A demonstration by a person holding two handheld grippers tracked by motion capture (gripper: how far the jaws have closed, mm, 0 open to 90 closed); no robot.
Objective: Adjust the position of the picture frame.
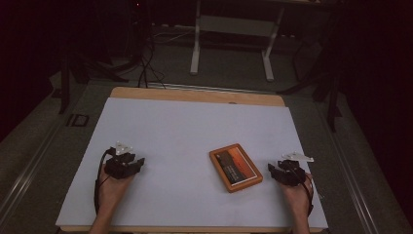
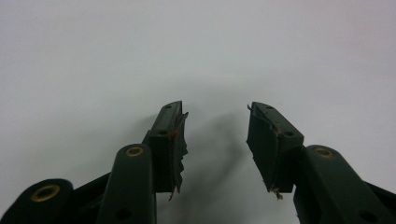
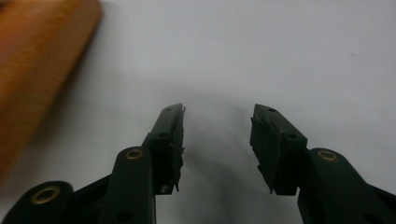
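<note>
The worktop (image 1: 195, 126) is the biggest thing in the high view, a wooden board covered by a pale sheet, with a strip of bare wood showing along its far edge at 12 o'clock

On it lies a flat wooden-framed picture (image 1: 235, 167), orange and dark with a pale strip at the bottom, turned a little askew; it sits at about 4 o'clock from the worktop's middle. In the right gripper view its blurred orange-brown edge (image 3: 37, 60) comes in at 10 o'clock

The left claw (image 1: 132, 163) rests at 8 o'clock on the worktop, well apart from the framed picture, held in a hand (image 1: 113, 187) that comes in from 6 o'clock. Its own view shows the jaws spread with bare pale sheet between them (image 2: 215, 140)

The right claw (image 1: 276, 171) sits at 4 o'clock, just beside the picture's right edge without touching it, in the other hand (image 1: 297, 195). Its jaws stand apart too, gripping nothing (image 3: 217, 140)
</note>
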